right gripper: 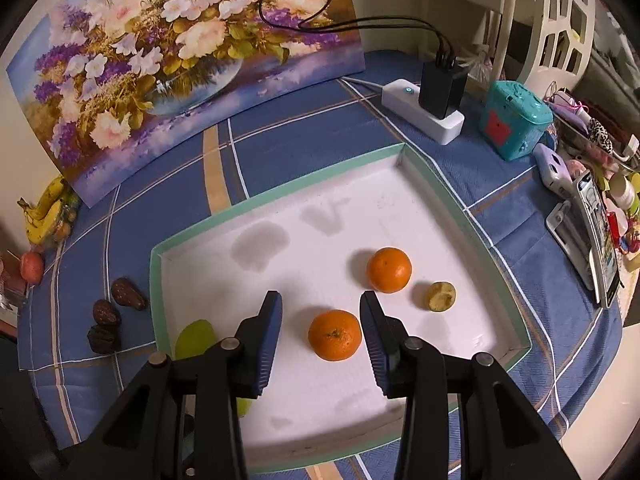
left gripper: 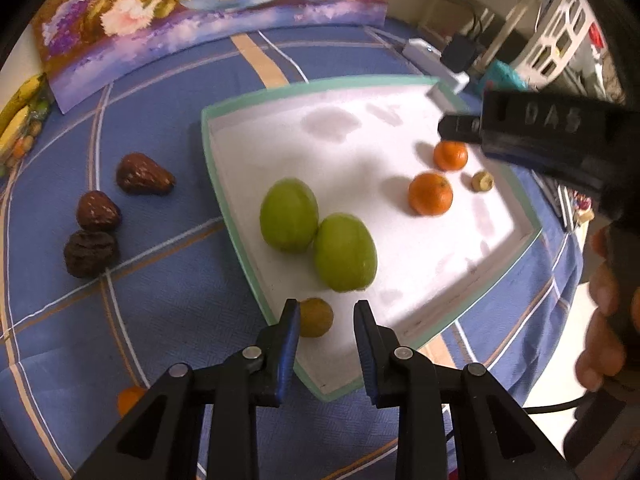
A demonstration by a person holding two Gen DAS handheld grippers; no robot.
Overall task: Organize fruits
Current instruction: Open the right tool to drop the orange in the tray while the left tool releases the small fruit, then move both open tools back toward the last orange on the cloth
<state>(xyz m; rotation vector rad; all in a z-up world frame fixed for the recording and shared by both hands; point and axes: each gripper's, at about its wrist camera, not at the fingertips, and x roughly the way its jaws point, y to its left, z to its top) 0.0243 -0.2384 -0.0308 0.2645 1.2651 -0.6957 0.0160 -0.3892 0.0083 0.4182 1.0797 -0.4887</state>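
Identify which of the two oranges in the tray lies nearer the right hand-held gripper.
The orange showing its stem scar, framed between the right hand-held gripper fingers. The other orange sits farther back, beside the small yellowish fruit.

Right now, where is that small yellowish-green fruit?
In the right wrist view, the small yellowish-green fruit lies inside the white tray, toward its right side, just right of the far orange.

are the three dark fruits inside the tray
No, the three dark fruits lie on the blue cloth, outside the tray and left of its green rim.
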